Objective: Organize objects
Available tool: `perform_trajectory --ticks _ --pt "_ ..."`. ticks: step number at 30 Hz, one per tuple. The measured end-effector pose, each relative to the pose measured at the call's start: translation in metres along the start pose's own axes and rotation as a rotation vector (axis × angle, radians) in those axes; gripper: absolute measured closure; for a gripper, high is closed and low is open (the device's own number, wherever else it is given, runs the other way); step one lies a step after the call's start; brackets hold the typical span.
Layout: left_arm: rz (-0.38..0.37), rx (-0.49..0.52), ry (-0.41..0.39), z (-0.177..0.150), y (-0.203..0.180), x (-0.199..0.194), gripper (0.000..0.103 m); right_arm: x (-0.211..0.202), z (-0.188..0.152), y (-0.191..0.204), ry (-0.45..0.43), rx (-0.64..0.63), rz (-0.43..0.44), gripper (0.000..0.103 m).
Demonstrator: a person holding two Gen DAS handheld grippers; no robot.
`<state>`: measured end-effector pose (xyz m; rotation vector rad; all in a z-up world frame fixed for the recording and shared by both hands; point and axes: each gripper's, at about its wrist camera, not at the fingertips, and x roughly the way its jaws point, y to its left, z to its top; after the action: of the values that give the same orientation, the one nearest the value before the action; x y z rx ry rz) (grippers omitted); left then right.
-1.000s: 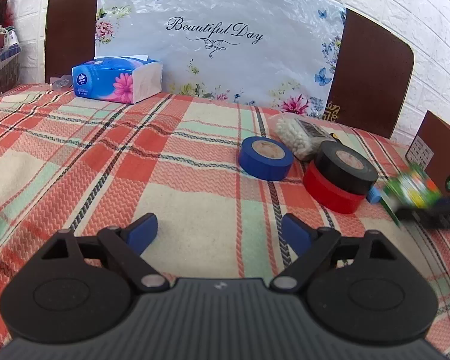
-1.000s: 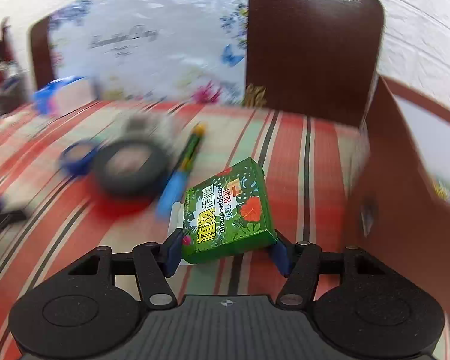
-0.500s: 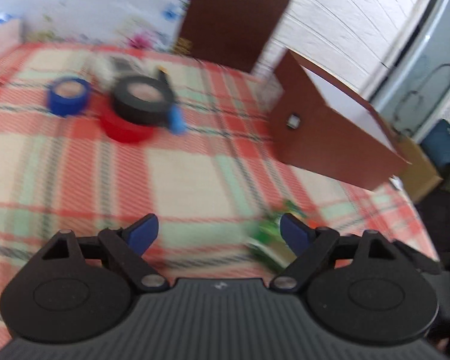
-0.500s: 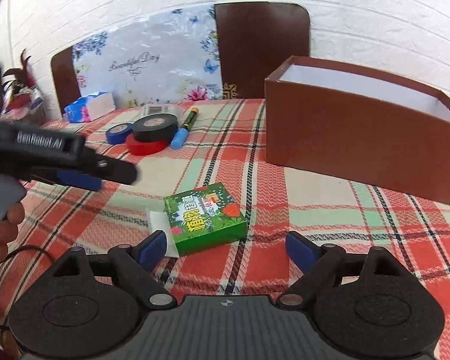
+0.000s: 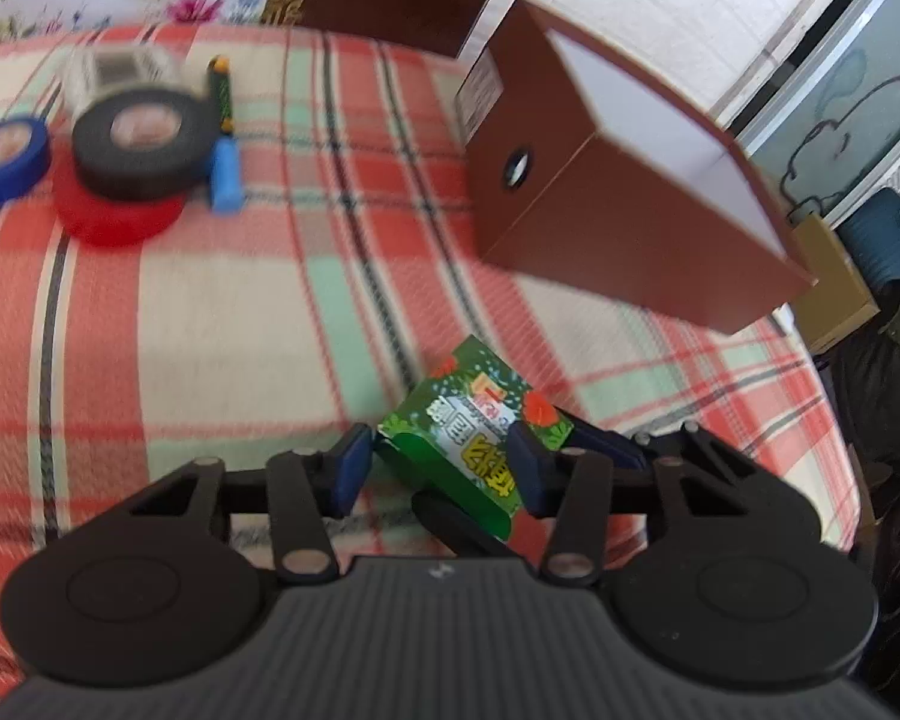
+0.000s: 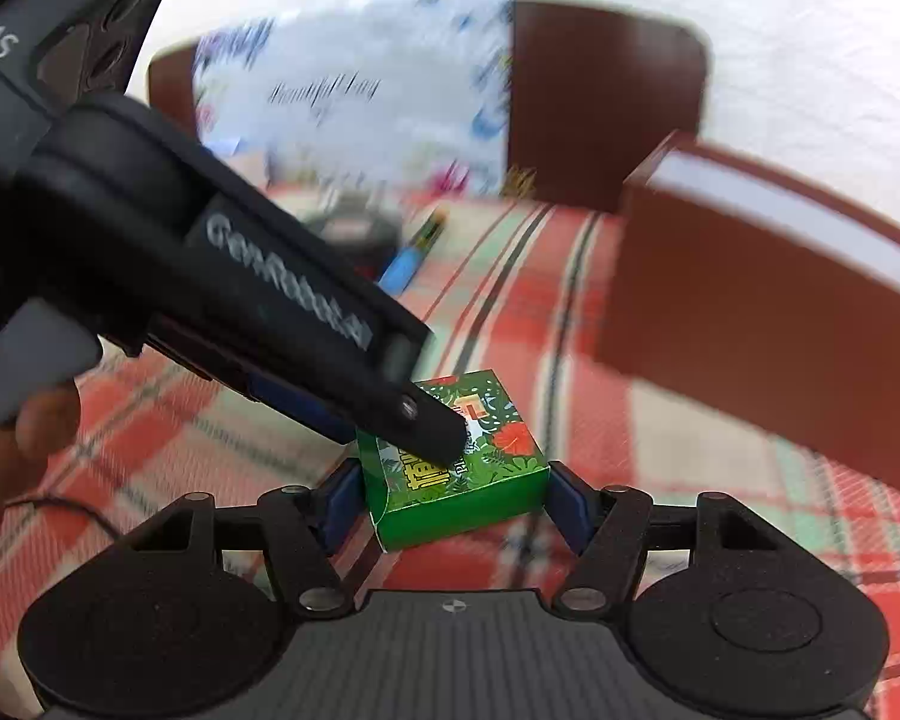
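Observation:
A small green box [image 5: 471, 426] with leaf print sits between both grippers above the plaid tablecloth [image 5: 222, 312]. My right gripper [image 6: 455, 501] is shut on the green box [image 6: 480, 480], its blue pads against the box's two sides. My left gripper [image 5: 438, 468] has narrowed around the same box from the other side; its right pad overlaps the box top, and contact on the left pad is unclear. The left gripper's body [image 6: 222, 276] crosses the right wrist view and its tip rests over the box.
An open brown box [image 5: 618, 180] with a white inside stands to the right. A black tape roll [image 5: 144, 144] lies on a red one [image 5: 114, 210], beside a blue roll [image 5: 6, 159] and a blue-capped marker [image 5: 225, 138]. Brown chair backs [image 6: 600, 102] stand behind the table.
The green box lay on the cloth with my right gripper open; now the right gripper is shut on it. My left gripper has swung over and narrowed around the same box.

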<state>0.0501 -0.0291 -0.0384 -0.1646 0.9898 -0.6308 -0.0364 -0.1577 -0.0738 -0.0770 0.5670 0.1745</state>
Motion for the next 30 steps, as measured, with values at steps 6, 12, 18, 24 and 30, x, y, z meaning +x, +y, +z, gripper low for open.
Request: perform_trajectory --ticks 6,12,18,24,30 --pt "-0.078 0.167 -0.177 0.059 -0.060 -0.030 0.055 -0.033 0.037 -0.027 -0.269 -0.044 -0.186 0.038" --pt "-0.088 0.254 -0.232 0.109 -0.106 0.008 0.055 -0.010 0.069 -0.087 -0.306 0.073 -0.265 0.039" --pt "-0.081 0.279 -0.199 0.130 -0.123 0.053 0.055 0.025 0.075 -0.121 -0.263 0.120 -0.319 0.038" --pt "0.037 0.347 -0.213 0.129 -0.131 0.079 0.054 0.042 0.072 -0.137 -0.246 0.187 -0.359 0.028" --pt "0.116 0.369 -0.247 0.124 -0.127 0.067 0.053 0.027 0.062 -0.131 -0.271 0.243 -0.382 0.028"
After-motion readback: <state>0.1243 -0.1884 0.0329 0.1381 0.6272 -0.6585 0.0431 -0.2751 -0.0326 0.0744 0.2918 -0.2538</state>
